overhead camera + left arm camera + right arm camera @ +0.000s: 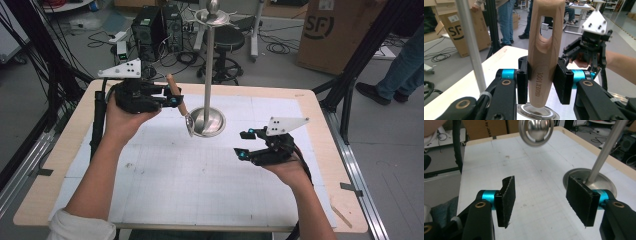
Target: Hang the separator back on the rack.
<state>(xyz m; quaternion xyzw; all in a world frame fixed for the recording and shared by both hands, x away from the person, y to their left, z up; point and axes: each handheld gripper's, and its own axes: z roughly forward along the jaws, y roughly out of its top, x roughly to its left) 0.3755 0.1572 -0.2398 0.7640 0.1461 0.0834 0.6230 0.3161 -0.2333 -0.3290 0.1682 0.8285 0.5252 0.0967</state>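
Above the far left part of the white gridded surface [200, 175], the left gripper [172, 101] is clamped on the pale wooden handle of a metal-bowled spoon [544, 55], its two black pads pressed against the handle's flat sides just below a slot cut through the wood. Seen from overhead, the spoon hangs tilted, handle end up and away, its shiny bowl [189, 125] just beside the round base of a polished steel stand [208, 121] whose thin upright pole rises from the middle of the surface. To the right of that base, well apart from the spoon, the right gripper [245, 144] hovers over the gridded sheet with its jaws parted and nothing between them. Beyond the surface's far edge, a brown cardboard box [340, 30] stands on the grey floor.
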